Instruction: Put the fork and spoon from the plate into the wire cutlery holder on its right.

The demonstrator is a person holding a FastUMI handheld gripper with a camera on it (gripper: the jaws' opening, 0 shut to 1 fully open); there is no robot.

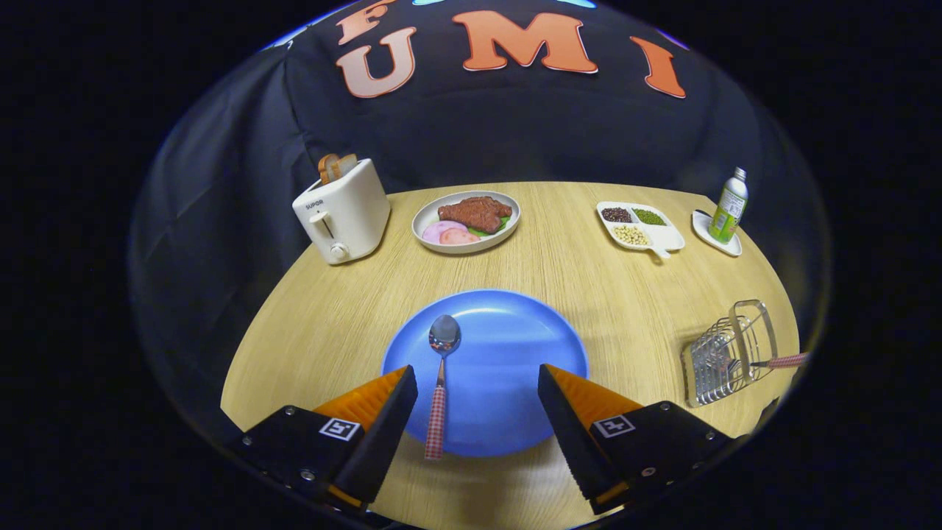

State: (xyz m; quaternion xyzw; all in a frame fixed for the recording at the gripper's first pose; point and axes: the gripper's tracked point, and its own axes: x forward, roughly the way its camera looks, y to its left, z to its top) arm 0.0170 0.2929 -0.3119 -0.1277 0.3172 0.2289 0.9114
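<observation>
The hand-held gripper [477, 397] with black and orange fingers is hanging low over the near edge of the round wooden table [559, 272]. Its two fingers are standing wide apart and are holding nothing.

Between the fingers, a shiny metal spoon with a red checked handle [439, 383] is lying on the round blue plate [508, 353]. The spoon is sitting closer to the left finger, but it is not touching it. Its bowl is pointing away and its handle tip is poking out over the plate's near rim.

Off to the right of the plate, the silver wire cutlery holder [725, 357] is sitting near the table's edge. A piece of cutlery with a red checked handle [786, 361] is sticking out of it to the right, and I cannot tell what kind it is.

Farther back, a white toaster with bread in it [342, 213] is standing on the left. Beside it a grey plate of meat and ham slices [466, 221] is sitting. On the far right, a white tray of beans [639, 225] is lying next to a small green bottle [729, 197] standing on a white saucer [710, 234].
</observation>
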